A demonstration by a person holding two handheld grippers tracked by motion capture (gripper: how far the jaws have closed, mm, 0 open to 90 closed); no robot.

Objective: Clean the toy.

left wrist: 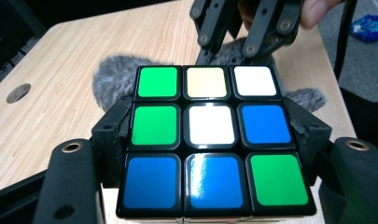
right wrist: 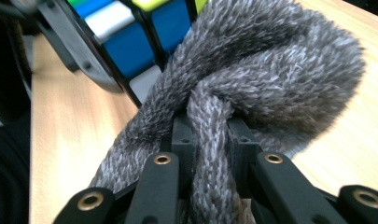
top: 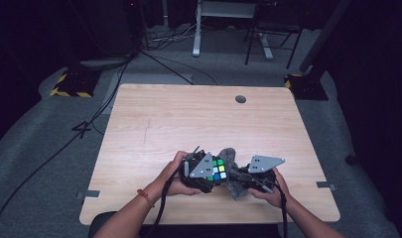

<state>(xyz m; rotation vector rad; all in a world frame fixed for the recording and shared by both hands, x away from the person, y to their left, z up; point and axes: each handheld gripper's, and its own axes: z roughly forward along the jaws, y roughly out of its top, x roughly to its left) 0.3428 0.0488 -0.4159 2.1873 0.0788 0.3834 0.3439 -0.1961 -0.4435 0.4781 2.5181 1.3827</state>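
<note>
In the high view, a person's two forearms come in over the near edge of a pale wooden table (top: 154, 124), and the work sits close to that edge, a little right of its middle. The left gripper (top: 208, 171) holds a cube (top: 217, 169) with coloured stickers; the right gripper (top: 245, 179) holds a grey fuzzy cloth (top: 230, 159) that touches the cube's right side. A round hole (top: 240, 99) lies near the far edge. In the left gripper view, the cube (left wrist: 214, 140) sits between the two black jaws, which are clamped on its left and right faces; the top face shows green, tan, white and blue squares. The cloth (left wrist: 116, 81) bulges just behind it, with the right gripper (left wrist: 245, 39) beyond. The cube looks rigid, light and glossy, so its slick stickers could slip; gripping flat on opposite faces, as here, seems the safest hold, though hard twisting might turn a layer. In the right gripper view, the jaws are pinched together on a bunched fold of the cloth (right wrist: 270, 79), which loops up and presses against the cube (right wrist: 130, 46). The cloth appears soft, limp and very light; it will sag and slide rather than keep shape, so a gathered fold gives a firmer hold than a single edge.
</note>
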